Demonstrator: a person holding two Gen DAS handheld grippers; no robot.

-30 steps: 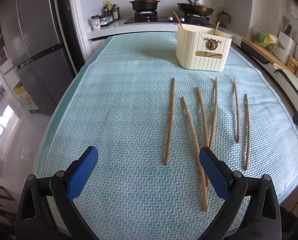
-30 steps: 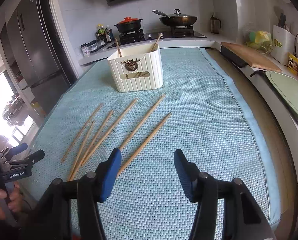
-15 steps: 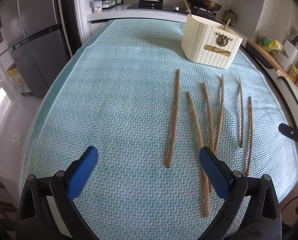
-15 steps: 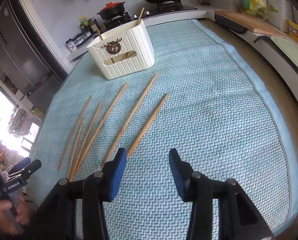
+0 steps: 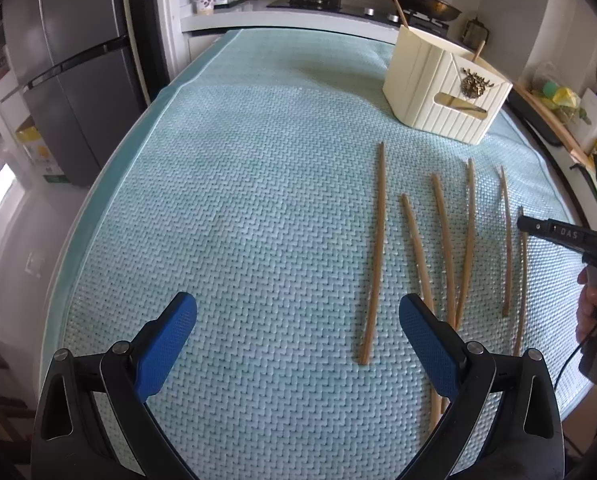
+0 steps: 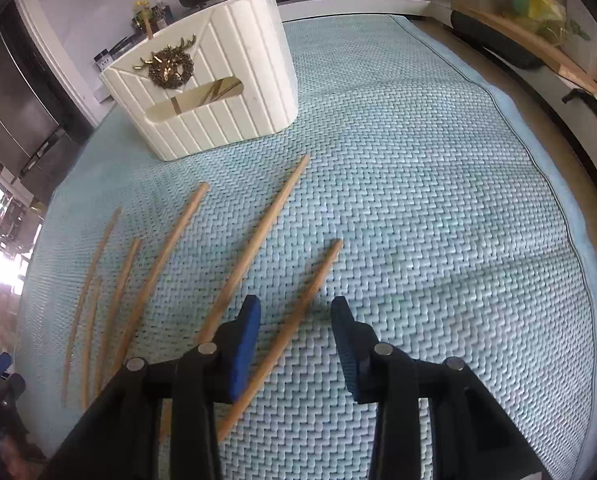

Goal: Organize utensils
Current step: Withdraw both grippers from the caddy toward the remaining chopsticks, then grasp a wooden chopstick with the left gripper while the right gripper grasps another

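Right gripper (image 6: 294, 320): jaws closing, straddling rightmost chopstick (image 6: 298, 316), pads not yet touching; evidently lined up for pickup. Left gripper (image 5: 298, 320): wide open, empty. Other chopsticks (image 6: 254, 248) fan toward 10 o'clock. Cream holder (image 6: 202, 92) at 11 o'clock, likely destination.

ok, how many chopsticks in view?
8. Six lie side by side on the mat, the rightmost between the right gripper's closing jaws, pads not yet touching. Two more stand in the holder; others may hide inside.
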